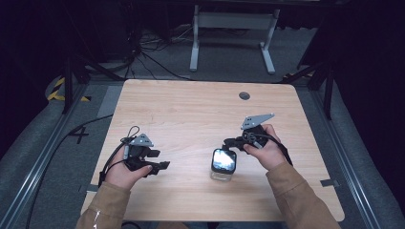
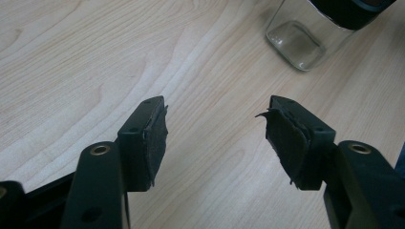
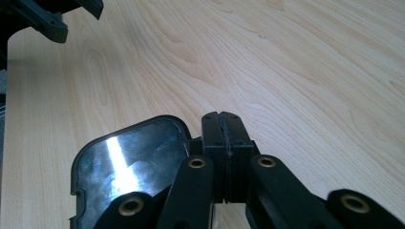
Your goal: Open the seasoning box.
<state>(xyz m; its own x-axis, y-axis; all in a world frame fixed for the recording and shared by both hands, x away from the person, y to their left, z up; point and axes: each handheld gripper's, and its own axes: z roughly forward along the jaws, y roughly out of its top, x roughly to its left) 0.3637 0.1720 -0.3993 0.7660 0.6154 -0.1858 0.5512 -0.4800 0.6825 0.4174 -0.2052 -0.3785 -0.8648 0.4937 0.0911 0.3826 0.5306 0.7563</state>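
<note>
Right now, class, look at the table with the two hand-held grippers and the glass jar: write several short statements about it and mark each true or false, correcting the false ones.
1. The left gripper is open with nothing between its pads. True.
2. The right gripper is wide open. False: its jaws are pressed together.
3. The glass jar stands upright on the table and wears a dark lid. True.
4. The left gripper is holding the jar. False: in the high view the jar stands apart from it, beside the right gripper.
5. The jar is full of liquid. False: in the left gripper view its clear body looks empty.
</note>
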